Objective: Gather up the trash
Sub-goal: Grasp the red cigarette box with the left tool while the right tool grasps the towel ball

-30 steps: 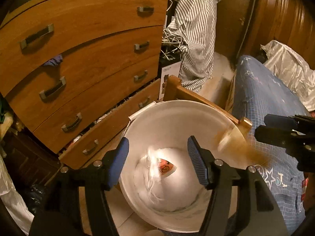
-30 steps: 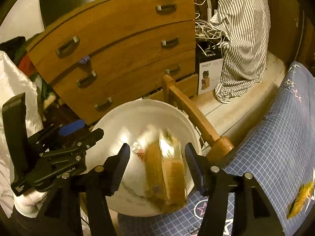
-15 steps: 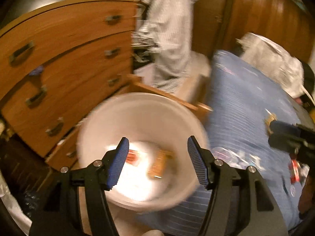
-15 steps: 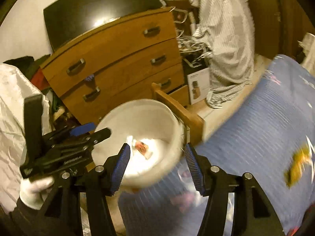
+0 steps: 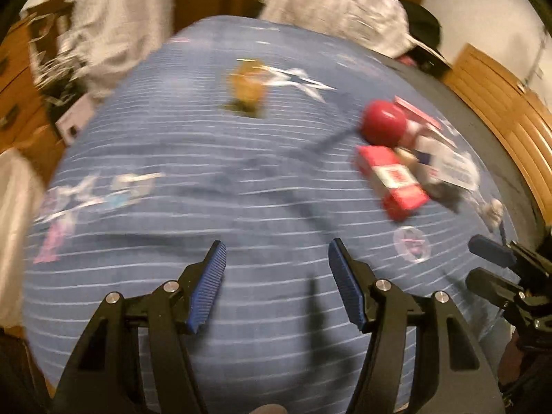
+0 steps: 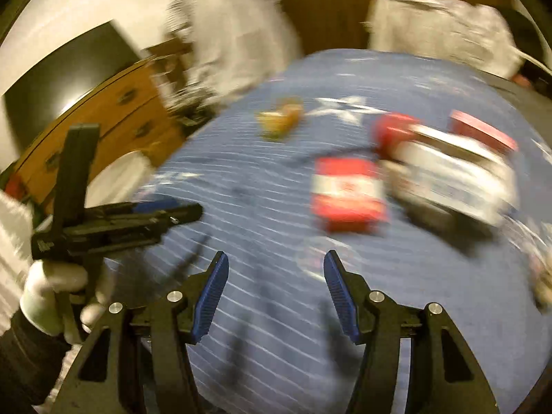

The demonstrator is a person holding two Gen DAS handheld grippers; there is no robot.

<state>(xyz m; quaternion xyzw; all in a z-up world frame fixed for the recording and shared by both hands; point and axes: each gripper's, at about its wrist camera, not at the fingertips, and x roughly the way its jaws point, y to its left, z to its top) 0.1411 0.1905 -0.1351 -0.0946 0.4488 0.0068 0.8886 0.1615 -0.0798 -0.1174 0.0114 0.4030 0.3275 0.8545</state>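
Both views are blurred by motion. Trash lies on the blue bedspread (image 5: 207,145): a red and white carton (image 5: 393,179), a red round cap (image 5: 383,122), pale packaging (image 5: 452,169) and a yellow-brown wrapper (image 5: 246,82). My left gripper (image 5: 276,283) is open and empty above the bedspread, well short of the trash. My right gripper (image 6: 274,293) is open and empty. In the right wrist view the carton (image 6: 346,193), the wrapper (image 6: 279,119) and the pale packaging (image 6: 452,179) lie ahead. The white bucket (image 6: 120,176) shows at the left, beside the bed.
A wooden dresser (image 6: 114,114) stands at the far left. Pale crumpled cloth (image 5: 331,10) lies at the far end of the bed. A wooden bed frame (image 5: 500,103) runs along the right. The other gripper (image 5: 507,276) shows at the right edge.
Both grippers have swung right, away from the white bucket and the dresser, to face the bed. The brown package has dropped from the right gripper into the bucket.
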